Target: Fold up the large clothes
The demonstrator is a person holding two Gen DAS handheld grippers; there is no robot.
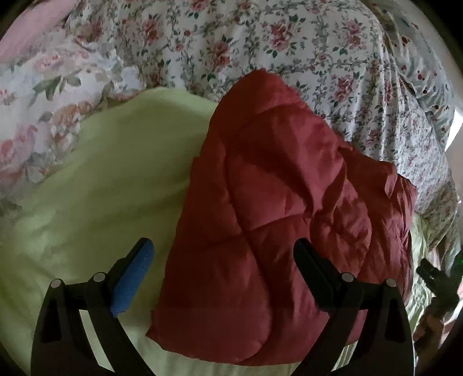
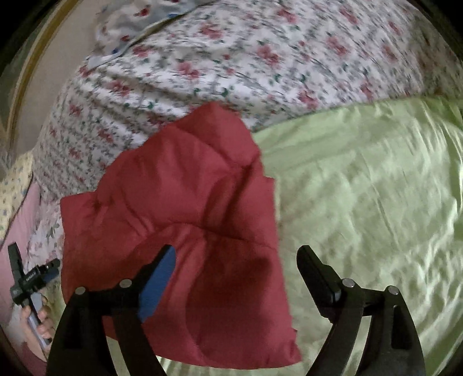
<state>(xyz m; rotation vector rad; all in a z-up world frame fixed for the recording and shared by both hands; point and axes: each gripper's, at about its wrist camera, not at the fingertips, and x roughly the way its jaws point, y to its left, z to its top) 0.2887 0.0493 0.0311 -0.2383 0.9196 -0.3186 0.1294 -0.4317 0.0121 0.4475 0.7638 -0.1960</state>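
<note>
A red quilted garment [image 1: 275,202] lies folded in a puffy bundle on a pale green sheet [image 1: 86,202]. In the left wrist view my left gripper [image 1: 222,254] hangs just above the garment's near part, open, its fingers spread wide and pressing on nothing. In the right wrist view the same garment [image 2: 188,202] lies to the left on the green sheet [image 2: 361,188]. My right gripper [image 2: 238,257] is open over the garment's near right edge, one finger above red cloth, the other above green sheet. Nothing is held.
A floral duvet [image 1: 289,52] is bunched up behind the garment and the sheet. A pink pillow [image 1: 34,26] shows at the far left. A hand holding the other gripper [image 2: 31,289] shows at the left edge of the right wrist view.
</note>
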